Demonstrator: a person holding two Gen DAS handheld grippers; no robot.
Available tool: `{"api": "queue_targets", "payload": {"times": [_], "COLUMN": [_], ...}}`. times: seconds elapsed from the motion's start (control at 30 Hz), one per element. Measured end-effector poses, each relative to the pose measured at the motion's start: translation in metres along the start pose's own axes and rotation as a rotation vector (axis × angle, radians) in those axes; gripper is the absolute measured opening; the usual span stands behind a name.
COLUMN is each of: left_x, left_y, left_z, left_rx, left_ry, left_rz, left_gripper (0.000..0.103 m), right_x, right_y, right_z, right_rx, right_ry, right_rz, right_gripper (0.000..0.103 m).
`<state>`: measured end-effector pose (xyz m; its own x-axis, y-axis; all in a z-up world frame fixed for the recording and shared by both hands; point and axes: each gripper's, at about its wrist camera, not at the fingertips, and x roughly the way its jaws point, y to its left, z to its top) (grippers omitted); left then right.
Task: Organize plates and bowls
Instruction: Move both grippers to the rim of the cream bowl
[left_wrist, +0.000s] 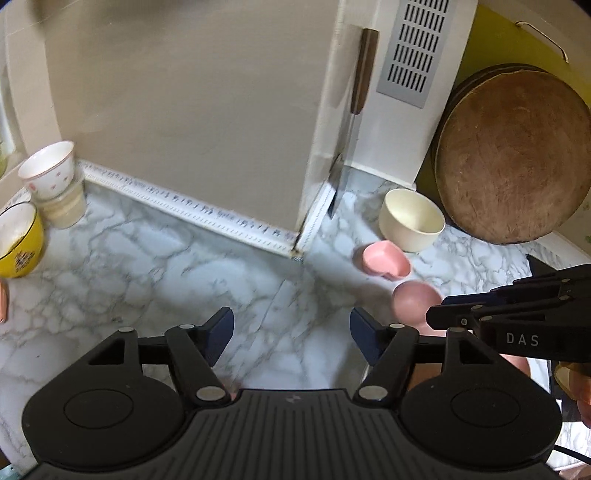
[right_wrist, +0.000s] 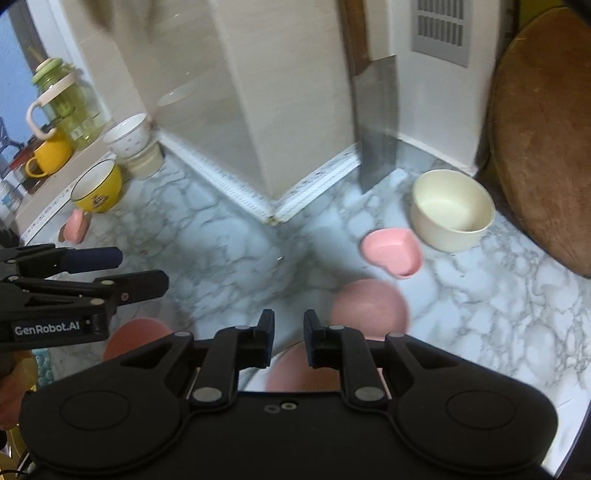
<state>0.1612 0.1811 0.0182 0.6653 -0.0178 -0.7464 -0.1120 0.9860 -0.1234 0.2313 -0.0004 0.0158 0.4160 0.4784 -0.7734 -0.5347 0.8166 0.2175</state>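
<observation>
Left wrist view: left tongs (left_wrist: 291, 334) standing wide, nothing between them, over bare marble surface (left_wrist: 155, 258). Right tongs (right_wrist: 289, 339) sitting narrow; something pink and blurred below them, can't tell if gripped. Cream bowl (right_wrist: 452, 210) sitting empty by the round board (right_wrist: 546, 147), pink heart dish (right_wrist: 393, 251) just beside it, blurred pink bowl (right_wrist: 369, 306) nearer. Yellow bowl (right_wrist: 98, 190) and white cup (right_wrist: 127, 138) sitting far left. Cleaver (right_wrist: 376, 147) leaning at the wall corner.
</observation>
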Motion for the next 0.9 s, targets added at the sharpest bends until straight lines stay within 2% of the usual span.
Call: {"api": "queue_targets", "payload": {"times": [0.4, 0.6, 0.67, 0.7, 0.73, 0.8, 0.9], "left_x": [0.042, 0.067, 0.076, 0.08, 0.083, 0.089, 0.102], "left_y": [-0.055, -0.081, -0.087, -0.09, -0.093, -0.098, -0.107], "left_z": [0.031, 0.048, 0.054, 0.057, 0.059, 0.063, 0.073], "left_rx": [0.088, 0.121, 0.126, 0.131, 0.133, 0.139, 0.144], "left_ry": [-0.001, -0.009, -0.011, -0.015, -0.02, -0.026, -0.032], "left_rz": [-0.035, -0.068, -0.083, -0.083, -0.078, -0.077, -0.064], "left_gripper": [0.071, 0.071, 0.071, 0.071, 0.071, 0.072, 0.072], "right_x": [0.002, 0.007, 0.007, 0.006, 0.006, 0.007, 0.013], "right_y": [-0.074, -0.113, -0.124, -0.128, -0.132, -0.139, -0.149], "right_z": [0.007, 0.013, 0.015, 0.017, 0.018, 0.022, 0.028], "right_rx": [0.057, 0.121, 0.131, 0.125, 0.124, 0.117, 0.112], "right_ry": [-0.029, -0.052, -0.083, -0.095, -0.111, -0.114, -0.123], "right_rz": [-0.064, -0.058, -0.056, -0.05, -0.042, -0.037, -0.077], "right_gripper": [0.017, 0.023, 0.032, 0.045, 0.066, 0.089, 0.089]}}
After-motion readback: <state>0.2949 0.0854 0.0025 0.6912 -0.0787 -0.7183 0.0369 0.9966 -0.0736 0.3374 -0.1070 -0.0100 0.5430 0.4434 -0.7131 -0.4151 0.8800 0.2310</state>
